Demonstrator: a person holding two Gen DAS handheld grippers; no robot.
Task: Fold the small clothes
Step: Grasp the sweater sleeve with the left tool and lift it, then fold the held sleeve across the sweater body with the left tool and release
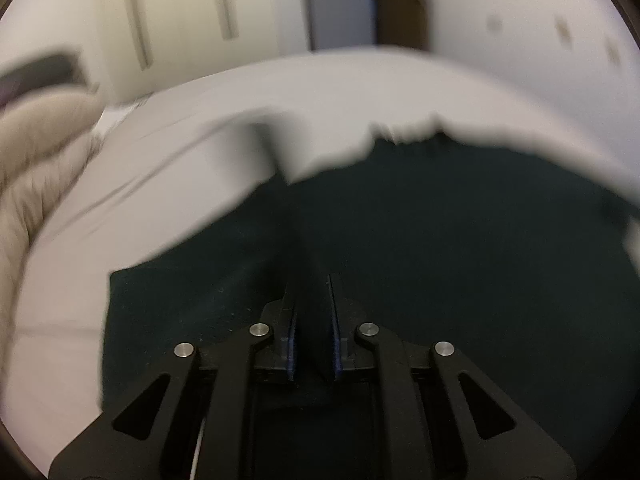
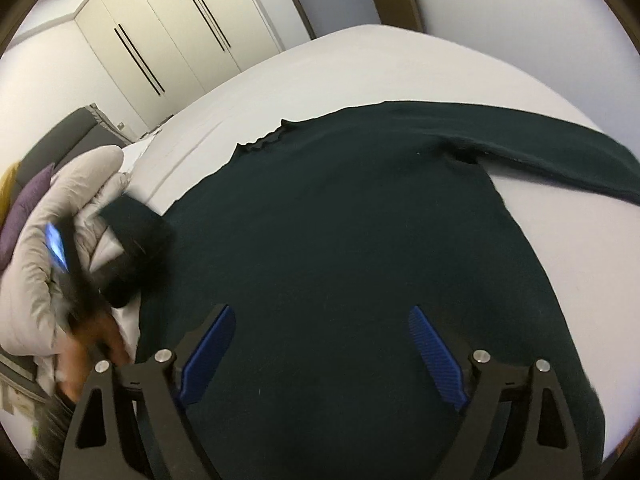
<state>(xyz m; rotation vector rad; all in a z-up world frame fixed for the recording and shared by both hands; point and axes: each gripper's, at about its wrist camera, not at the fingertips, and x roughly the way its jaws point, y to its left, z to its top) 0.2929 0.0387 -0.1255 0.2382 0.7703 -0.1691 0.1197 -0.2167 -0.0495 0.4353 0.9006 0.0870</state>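
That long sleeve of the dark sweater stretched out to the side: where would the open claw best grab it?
Near the cuff end of the sleeve, coming down from above. It lies flat and straight on the white bed, so pinching the end lets the right claw swing it across the sweater.

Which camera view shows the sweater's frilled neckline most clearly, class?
The right wrist view: the dark green sweater lies spread on the white bed, its frilled neckline sharp. The left wrist view shows that neckline only as a motion-blurred edge.
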